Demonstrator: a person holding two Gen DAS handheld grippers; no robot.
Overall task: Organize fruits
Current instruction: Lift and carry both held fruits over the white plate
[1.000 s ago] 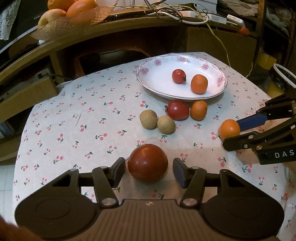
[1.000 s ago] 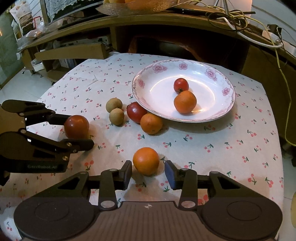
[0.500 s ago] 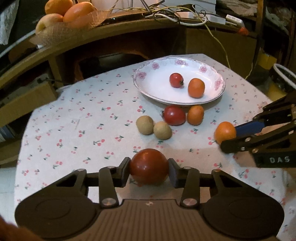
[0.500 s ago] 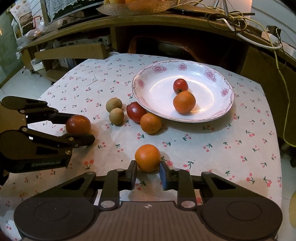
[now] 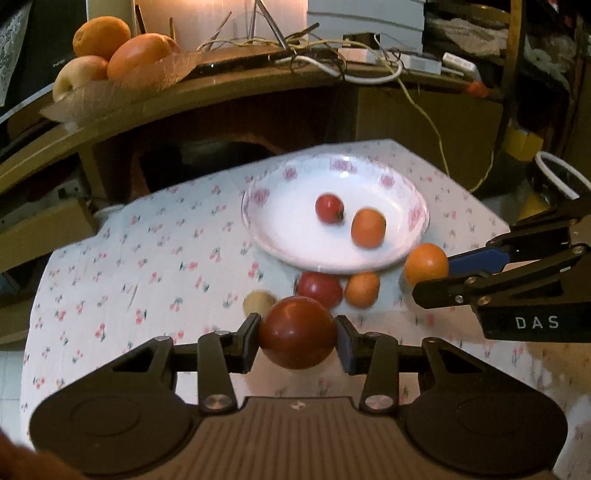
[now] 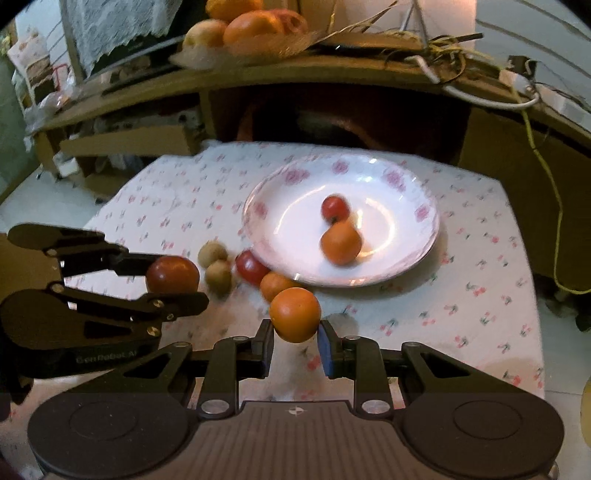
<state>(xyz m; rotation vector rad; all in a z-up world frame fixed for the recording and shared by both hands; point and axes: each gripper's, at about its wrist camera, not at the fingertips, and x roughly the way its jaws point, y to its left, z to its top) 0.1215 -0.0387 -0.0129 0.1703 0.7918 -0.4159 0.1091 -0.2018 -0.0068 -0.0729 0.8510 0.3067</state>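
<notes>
My left gripper [image 5: 297, 338] is shut on a large dark red tomato [image 5: 297, 332] and holds it above the cloth; it also shows in the right wrist view [image 6: 172, 275]. My right gripper [image 6: 295, 338] is shut on an orange [image 6: 294, 314], lifted off the table, also seen in the left wrist view [image 5: 425, 264]. A white flowered plate [image 6: 424, 236] holds a small red tomato [image 6: 335, 208] and an orange [image 6: 340, 242]. In front of the plate lie a red tomato [image 6: 251, 266], an orange [image 6: 275, 283] and two brown fruits [image 6: 218, 275].
The table wears a white cherry-print cloth [image 6: 461, 295]. A wooden desk [image 6: 369, 79] stands behind it with a basket of oranges and apples [image 6: 247, 29] and loose cables [image 6: 480, 96]. A yellow cord [image 6: 554, 206] hangs at the right.
Both grippers closed on their fruit, the left on the big tomato and the right on the orange, then lifted them off the cloth and moved toward the plate.
</notes>
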